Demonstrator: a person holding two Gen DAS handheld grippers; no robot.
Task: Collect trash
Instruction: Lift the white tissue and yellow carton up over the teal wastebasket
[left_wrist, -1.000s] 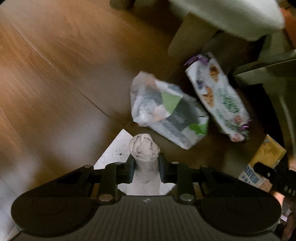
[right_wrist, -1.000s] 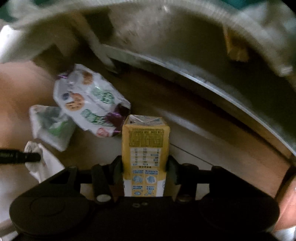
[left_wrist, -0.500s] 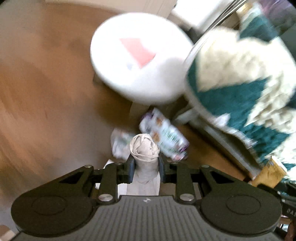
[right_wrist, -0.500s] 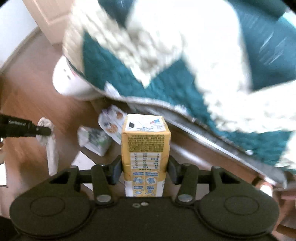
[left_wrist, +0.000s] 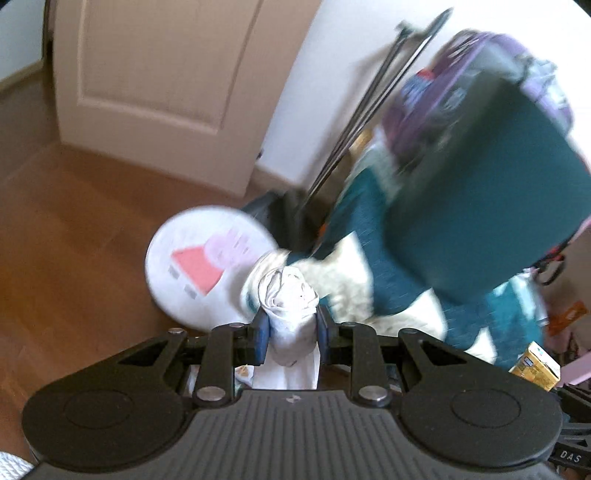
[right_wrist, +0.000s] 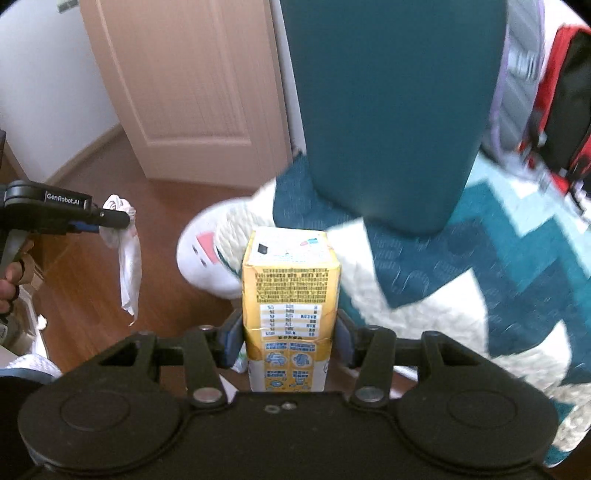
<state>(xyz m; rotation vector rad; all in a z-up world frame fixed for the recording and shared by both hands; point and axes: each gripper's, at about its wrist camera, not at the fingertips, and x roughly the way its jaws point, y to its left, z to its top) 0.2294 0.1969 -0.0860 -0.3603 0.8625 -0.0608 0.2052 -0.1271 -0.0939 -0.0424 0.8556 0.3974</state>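
A: Room first, biggest down: teal-and-cream quilt (right_wrist: 461, 280) over what looks like a bed, dark teal panel (right_wrist: 388, 110) on top of it, pale door (right_wrist: 192, 85) behind, wood floor (left_wrist: 66, 266), round white stool (left_wrist: 199, 266) w/ a red patch

B: And the trash?

A: Both pcs are up off the floor. Yellow drink carton (right_wrist: 291, 299) sits upright in the right tongs (right_wrist: 290, 341), jaws wide and pinching its lower sides. White plastic bag (left_wrist: 291, 310), twisted into a wad, is pinched in the left tongs (left_wrist: 290, 332), jaws narrow

B: Handling?

A: Carton's stiff card, prob light if empty; flat sides are the place to hold, squeeze too hard and it'll dent. Bag's soft, slippery, near weightless; the bunched knot is the only firm spot, its tail hangs loose below

B: Bin anywhere?

A: Can't see one in either view
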